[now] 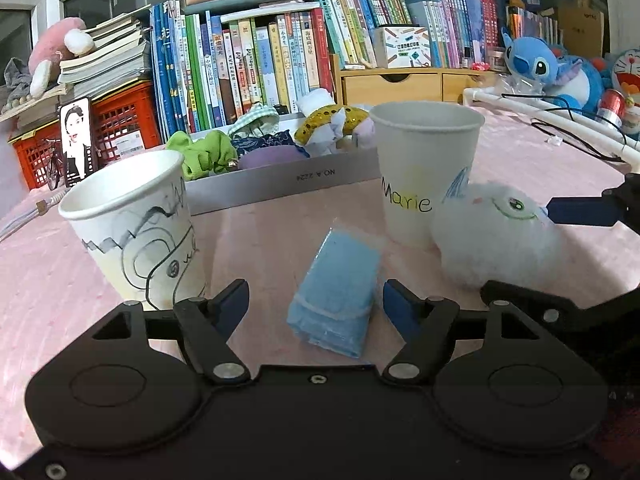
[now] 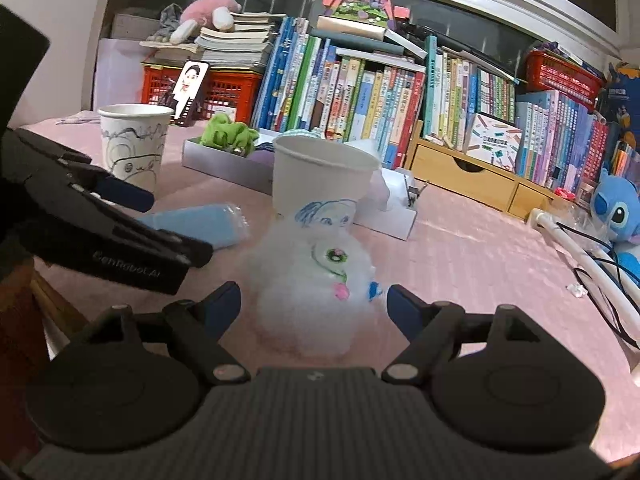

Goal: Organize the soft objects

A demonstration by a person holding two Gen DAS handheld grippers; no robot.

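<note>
Jaws spread on both my grippers: left gripper (image 1: 314, 304) flanks a crinkly wrapped blue cloth (image 1: 336, 292), right gripper (image 2: 314, 308) a fluffy white plush ball (image 2: 316, 280); paper cups (image 1: 426, 168) stand behind.

On the table (image 1: 60, 280), the folded cloth (image 1: 336, 296) lies between two cups (image 1: 138, 224) (image 1: 424, 168); the plush ball (image 1: 496, 236) touches the right cup; the tray (image 1: 280, 180) sits behind.

Low, close, both facing bookshelf (image 1: 280, 52).

blue pack (image 1: 336, 292) | white fluffy toy (image 2: 316, 292) w/ green eye | pink cloth (image 1: 60, 300) | white cup (image 1: 424, 168)
</note>
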